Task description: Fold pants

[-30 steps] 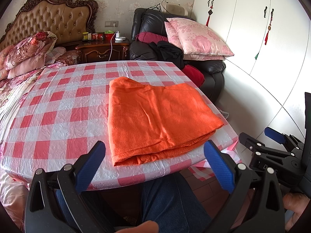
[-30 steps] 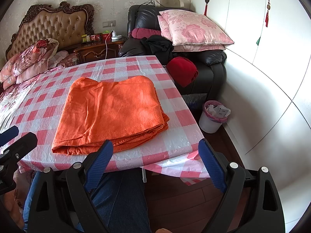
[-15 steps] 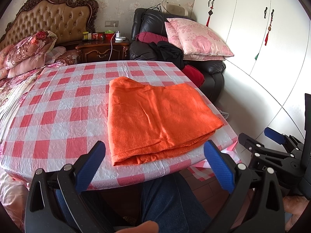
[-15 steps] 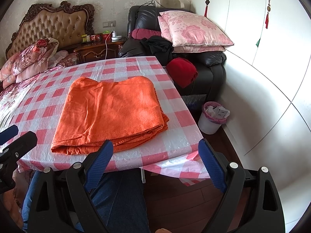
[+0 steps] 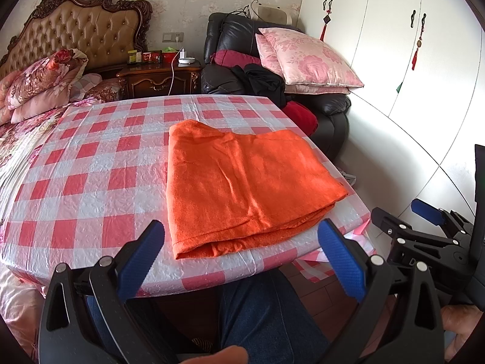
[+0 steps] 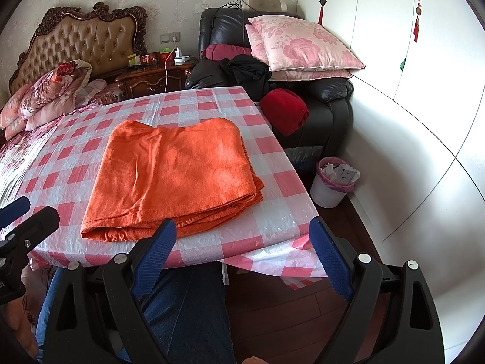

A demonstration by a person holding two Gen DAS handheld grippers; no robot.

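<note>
The orange pants (image 5: 245,182) (image 6: 172,176) lie folded into a flat, layered rectangle on the red-and-white checked table (image 5: 91,182) (image 6: 272,221), near its front right corner. My left gripper (image 5: 242,242) hangs open in front of the table's near edge, short of the cloth, with nothing between its blue pads. My right gripper (image 6: 242,236) is open too, held back off the front right corner and empty. In the left wrist view the right gripper (image 5: 424,212) shows at the right edge. In the right wrist view part of the left gripper (image 6: 18,218) shows at the left edge.
A person's blue-jeaned legs (image 5: 257,309) sit under the table's near edge. Behind the table are a bed with a tufted headboard (image 5: 78,30), a nightstand (image 5: 157,75) and a black armchair (image 6: 318,97) piled with pink pillows and clothes. A white bin (image 6: 333,182) stands by the wardrobe wall.
</note>
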